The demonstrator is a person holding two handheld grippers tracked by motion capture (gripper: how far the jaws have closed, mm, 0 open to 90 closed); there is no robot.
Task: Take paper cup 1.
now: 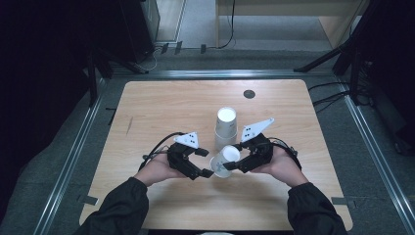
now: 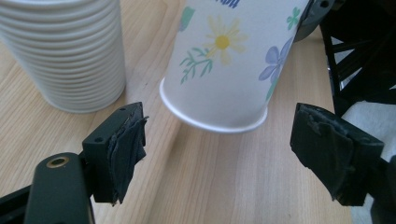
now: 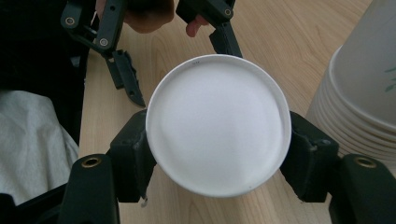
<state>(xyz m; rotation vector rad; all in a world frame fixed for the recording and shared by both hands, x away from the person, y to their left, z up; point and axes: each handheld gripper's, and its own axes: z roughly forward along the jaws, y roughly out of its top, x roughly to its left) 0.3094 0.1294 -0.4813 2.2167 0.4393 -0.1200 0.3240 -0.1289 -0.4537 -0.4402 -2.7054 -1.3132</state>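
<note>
White paper, printed with flowers, makes up the cup that the right gripper clasps by its sides, tilted, its base hanging just above the wooden table. The left gripper has its jaws spread wide on either side of the cup's base, touching nothing. The stack of cups stands just beside.
</note>
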